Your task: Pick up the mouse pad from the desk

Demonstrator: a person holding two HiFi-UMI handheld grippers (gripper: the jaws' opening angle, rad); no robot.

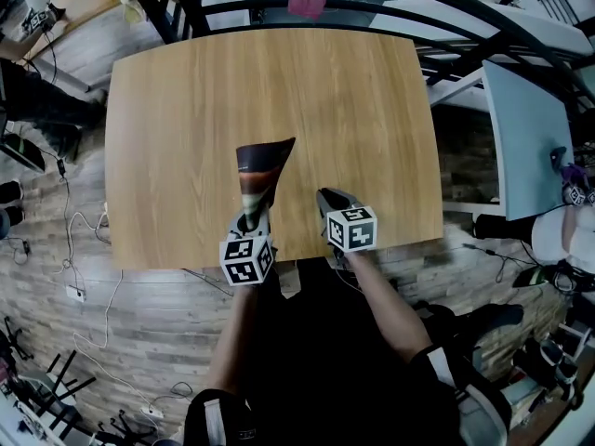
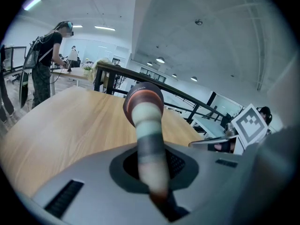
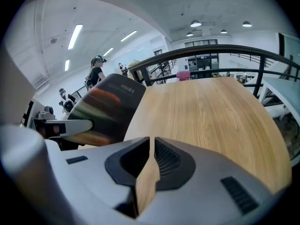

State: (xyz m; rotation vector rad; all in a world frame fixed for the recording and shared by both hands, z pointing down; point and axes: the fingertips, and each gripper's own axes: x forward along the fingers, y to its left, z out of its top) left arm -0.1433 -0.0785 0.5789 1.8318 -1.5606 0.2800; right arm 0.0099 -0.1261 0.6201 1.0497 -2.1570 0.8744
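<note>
Grey plank floor (image 1: 56, 323) strewn with loose cables surrounds a bare wooden desk (image 1: 186, 110). A black railing (image 1: 372, 7) curves past the desk's far edge, with a pink object (image 1: 307, 4) on it. Off the desk's right side stands a pale table (image 1: 525, 137).

The mouse pad (image 1: 260, 170) is clear of the desk, held in the air above the near half of the top, a little left of its middle. It stands up from its lower end and bends as it rises. Its top corner is dark, with orange, pale and grey bands lower down.

The left gripper (image 1: 249, 221), over the desk's near edge, is clamped on that lower end. In the left gripper view its jaws are almost together, with the mouse pad (image 2: 146, 125) pinched edge-on between them. From the left gripper (image 2: 152, 161) the pad rises over the desk (image 2: 70, 121).

The right gripper (image 1: 330, 200) hovers just beside the left one, also over the desk's near edge and further right, not touching the pad. In the right gripper view the jaws of the right gripper (image 3: 150, 144) are closed tip to tip with nothing between them. Only the wood of the desk (image 3: 211, 116) shows through the slit below the tips. The mouse pad (image 3: 105, 111) appears at the left of that view.

Beyond the desk's far left corner, a person (image 2: 47, 64) stands at another bench.
</note>
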